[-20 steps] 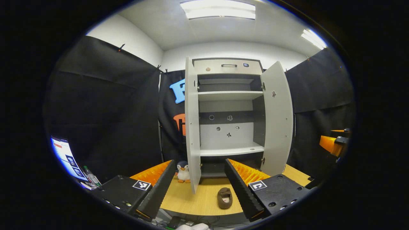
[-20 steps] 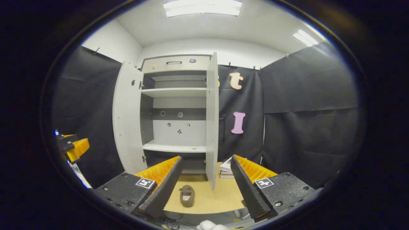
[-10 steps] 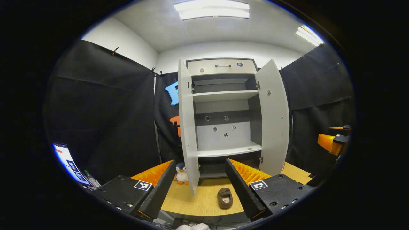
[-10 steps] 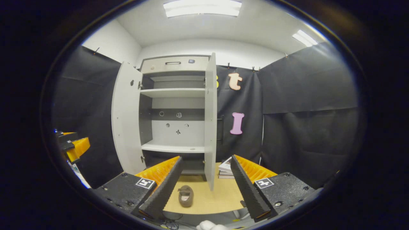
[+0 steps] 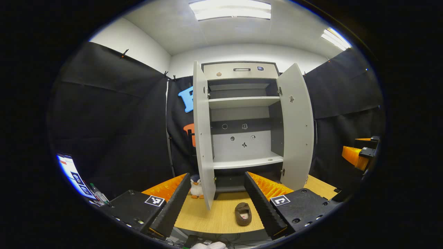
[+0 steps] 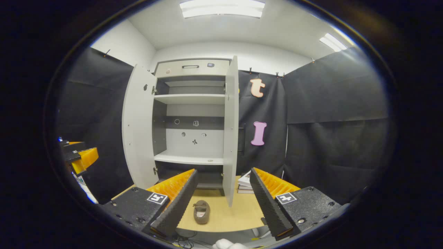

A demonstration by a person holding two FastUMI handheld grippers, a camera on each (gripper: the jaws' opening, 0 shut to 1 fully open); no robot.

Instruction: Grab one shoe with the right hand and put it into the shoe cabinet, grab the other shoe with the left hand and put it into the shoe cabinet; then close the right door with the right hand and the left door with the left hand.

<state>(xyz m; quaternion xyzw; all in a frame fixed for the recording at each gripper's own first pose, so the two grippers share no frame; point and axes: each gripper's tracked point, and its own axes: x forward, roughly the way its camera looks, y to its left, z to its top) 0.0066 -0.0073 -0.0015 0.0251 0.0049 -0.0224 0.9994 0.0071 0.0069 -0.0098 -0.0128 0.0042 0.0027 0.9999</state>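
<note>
No readable words, brands or numbers showing; square coded markers sitting on gripper bodies; monitor (image 5: 71,171) text too small.

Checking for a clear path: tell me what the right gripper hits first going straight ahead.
Probably the right door, edge-on between the open jaws of the right gripper. The shoe lies lower; depth is unclear.

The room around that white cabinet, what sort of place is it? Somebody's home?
Probably not a home but a staged recording booth. Black cloth hangs as walls under office ceiling lights, the shoe cabinet stands on a wooden table, and a monitor glows at one side.
</note>
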